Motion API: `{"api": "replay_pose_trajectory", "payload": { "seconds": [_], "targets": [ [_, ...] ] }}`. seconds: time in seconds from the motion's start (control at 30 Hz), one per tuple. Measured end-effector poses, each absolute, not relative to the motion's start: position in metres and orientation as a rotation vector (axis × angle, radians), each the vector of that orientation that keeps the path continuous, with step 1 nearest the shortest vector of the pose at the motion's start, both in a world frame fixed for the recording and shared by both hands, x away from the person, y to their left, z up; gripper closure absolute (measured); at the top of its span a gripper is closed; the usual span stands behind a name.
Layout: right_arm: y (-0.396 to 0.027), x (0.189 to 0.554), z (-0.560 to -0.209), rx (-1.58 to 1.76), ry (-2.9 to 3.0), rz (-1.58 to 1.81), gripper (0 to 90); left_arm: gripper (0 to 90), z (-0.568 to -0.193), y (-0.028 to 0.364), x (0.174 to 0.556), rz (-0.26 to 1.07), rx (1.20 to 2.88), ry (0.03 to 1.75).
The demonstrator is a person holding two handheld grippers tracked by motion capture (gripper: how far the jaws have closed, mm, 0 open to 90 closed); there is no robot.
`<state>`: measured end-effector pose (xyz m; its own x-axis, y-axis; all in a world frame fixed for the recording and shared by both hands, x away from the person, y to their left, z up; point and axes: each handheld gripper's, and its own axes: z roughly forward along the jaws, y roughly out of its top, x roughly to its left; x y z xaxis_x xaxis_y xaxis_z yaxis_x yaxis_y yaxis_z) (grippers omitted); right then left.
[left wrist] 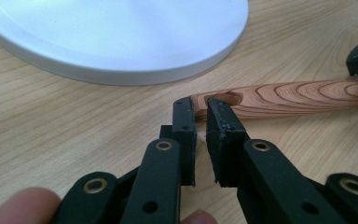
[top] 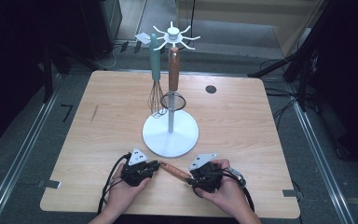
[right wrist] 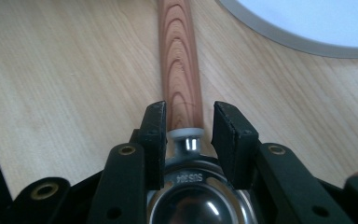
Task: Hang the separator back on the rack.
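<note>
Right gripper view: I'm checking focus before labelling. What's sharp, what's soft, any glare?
Right gripper view: wooden handle and jaws sharp; steel bowl mirrors a bright spot. Left gripper view: near fingertip blurred, white base washed pale. High view: table lit, surroundings dark.

A lab or studio: bare wood table on grey carpet, floor rails at nine o'clock, cables at three

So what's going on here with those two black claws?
A person works a claw in each hand on a wooden-handled metal spoon lying on the table. The left claw pinches the handle's tip; the right claw straddles the spoon's neck, not yet pressing. Behind stands a white utensil rack holding a whisk and a strainer.
</note>
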<state>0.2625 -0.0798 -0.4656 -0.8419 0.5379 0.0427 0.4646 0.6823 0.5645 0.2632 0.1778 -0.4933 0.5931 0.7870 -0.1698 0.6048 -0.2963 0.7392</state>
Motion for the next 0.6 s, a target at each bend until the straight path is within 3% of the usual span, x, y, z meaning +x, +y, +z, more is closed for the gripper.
{"api": "replay_pose_trajectory", "payload": {
  "seconds": [0.33,0.6],
  "targets": [
    [-0.066,0.272,-0.465,0.848,2.854,0.754,67.4,62.9,-0.485,0.203,0.254,0.336,1.930,1.077],
    [-0.055,0.276,-0.467,0.838,2.899,0.637,68.2,57.1,-0.482,0.231,0.248,0.392,1.880,1.114]
  ]
}}
